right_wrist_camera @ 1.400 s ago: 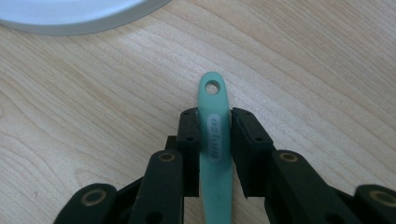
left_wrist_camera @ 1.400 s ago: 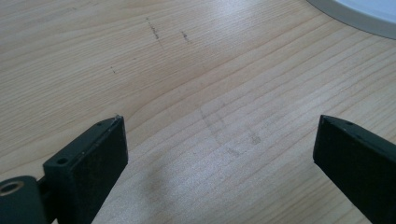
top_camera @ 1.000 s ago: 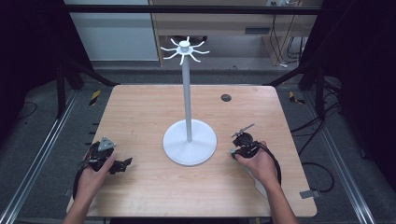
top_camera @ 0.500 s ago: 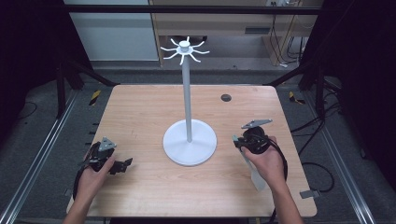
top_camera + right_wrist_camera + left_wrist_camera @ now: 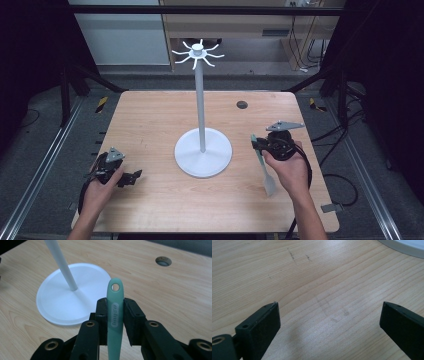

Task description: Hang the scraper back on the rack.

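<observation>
A tall white stand (image 5: 200, 100) with a ring of hooks (image 5: 198, 51) at its top rises from a round base (image 5: 203, 152) at the table's middle. My right gripper (image 5: 259, 144) hangs above the table to the right of the base, shut on the handle of a pale green spatula (image 5: 264, 170), whose blade hangs down towards the person. In the right gripper view the spatula (image 5: 115, 307) sits pinched between the pads of my right gripper (image 5: 115, 301), its hanging hole just past them. My left gripper (image 5: 131, 177) lies on the table at front left, open, nothing between its jaws (image 5: 329, 307).
A small round hole (image 5: 242, 104) is set in the wooden tabletop behind the right hand. The stand's base (image 5: 57, 302) lies just ahead and left of the held spatula. Metal frame rails run along both sides of the table.
The right hand has risen from the table with the spatula in its gripper, the blade now hanging free. The left hand has stayed in place.
</observation>
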The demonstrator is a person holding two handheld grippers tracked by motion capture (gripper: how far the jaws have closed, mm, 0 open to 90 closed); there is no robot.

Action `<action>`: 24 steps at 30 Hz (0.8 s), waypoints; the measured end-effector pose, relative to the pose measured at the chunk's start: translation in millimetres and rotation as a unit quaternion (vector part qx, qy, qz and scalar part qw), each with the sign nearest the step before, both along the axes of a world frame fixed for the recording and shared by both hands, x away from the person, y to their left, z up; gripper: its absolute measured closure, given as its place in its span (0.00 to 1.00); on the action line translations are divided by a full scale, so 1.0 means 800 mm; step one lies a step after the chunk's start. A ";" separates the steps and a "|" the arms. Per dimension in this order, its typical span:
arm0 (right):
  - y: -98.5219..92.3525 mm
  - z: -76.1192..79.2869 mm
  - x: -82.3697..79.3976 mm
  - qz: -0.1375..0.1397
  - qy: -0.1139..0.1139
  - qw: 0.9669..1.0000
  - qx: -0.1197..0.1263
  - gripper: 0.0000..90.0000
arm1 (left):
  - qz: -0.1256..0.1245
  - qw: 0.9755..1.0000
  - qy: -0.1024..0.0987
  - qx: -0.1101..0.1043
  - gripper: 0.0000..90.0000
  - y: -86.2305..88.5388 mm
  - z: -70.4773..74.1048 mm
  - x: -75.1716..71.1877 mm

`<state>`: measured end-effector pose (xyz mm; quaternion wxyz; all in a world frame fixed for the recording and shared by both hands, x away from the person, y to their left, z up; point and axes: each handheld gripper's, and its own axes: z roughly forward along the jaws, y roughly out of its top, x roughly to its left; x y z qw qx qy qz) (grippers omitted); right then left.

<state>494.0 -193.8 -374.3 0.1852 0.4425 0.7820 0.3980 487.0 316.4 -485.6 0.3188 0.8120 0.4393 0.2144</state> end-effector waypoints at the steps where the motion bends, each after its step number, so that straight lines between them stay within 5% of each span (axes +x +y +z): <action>1: 0.000 0.003 0.000 -0.001 -0.003 1.000 0.003 0.83 | 0.000 1.000 0.000 0.000 0.03 0.000 0.000 0.000; 24: 0.018 0.071 0.006 0.003 -0.088 0.995 0.053 0.83 | 0.002 1.000 -0.001 -0.010 0.03 0.002 0.001 -0.002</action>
